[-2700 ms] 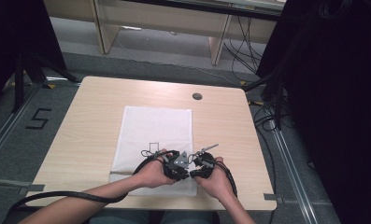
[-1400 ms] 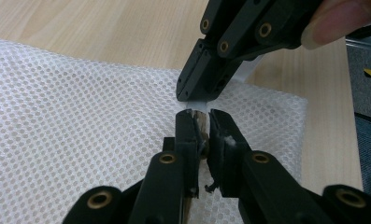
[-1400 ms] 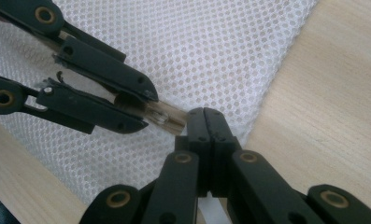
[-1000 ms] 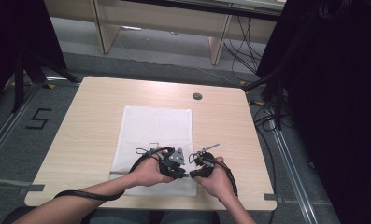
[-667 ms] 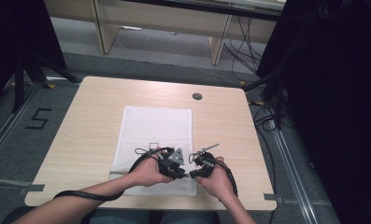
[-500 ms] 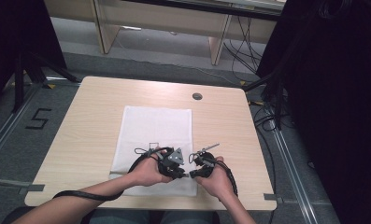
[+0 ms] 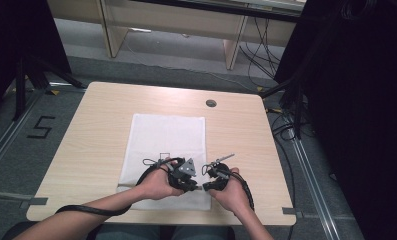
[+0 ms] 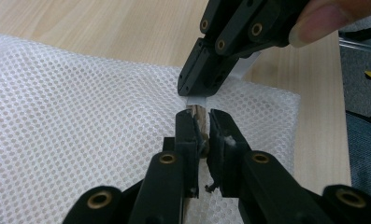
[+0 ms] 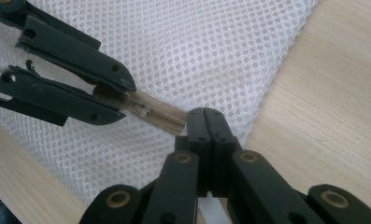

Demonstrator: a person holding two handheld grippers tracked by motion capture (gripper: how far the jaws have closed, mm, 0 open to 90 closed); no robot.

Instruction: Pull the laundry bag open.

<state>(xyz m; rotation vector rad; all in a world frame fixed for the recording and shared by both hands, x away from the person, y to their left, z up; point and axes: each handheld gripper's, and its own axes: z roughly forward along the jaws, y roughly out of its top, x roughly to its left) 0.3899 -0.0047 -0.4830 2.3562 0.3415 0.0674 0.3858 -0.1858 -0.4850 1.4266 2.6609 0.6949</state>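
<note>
At the near edge of the flat white mesh zip bag point(image 7: 166, 145) on the pale wooden tabletop point(image 7: 86, 140), the left tongs point(image 8: 199, 128) pinch its beige zipper pull point(image 9: 143, 109); the right tongs point(image 9: 205, 122) clamp the tape end. Light, floppy mesh probably slides and bunches; hold the zipper.

A light wooden table point(image 7: 111, 130) stands on grey carpet floor point(image 7: 16, 150), where a taped figure 5 point(image 7: 41, 127) lies at the left. At the far side stands pale wooden furniture point(image 7: 176, 20) with loose cables point(image 7: 256, 55) beneath. Black curtains point(image 7: 366, 100) hang right.
</note>
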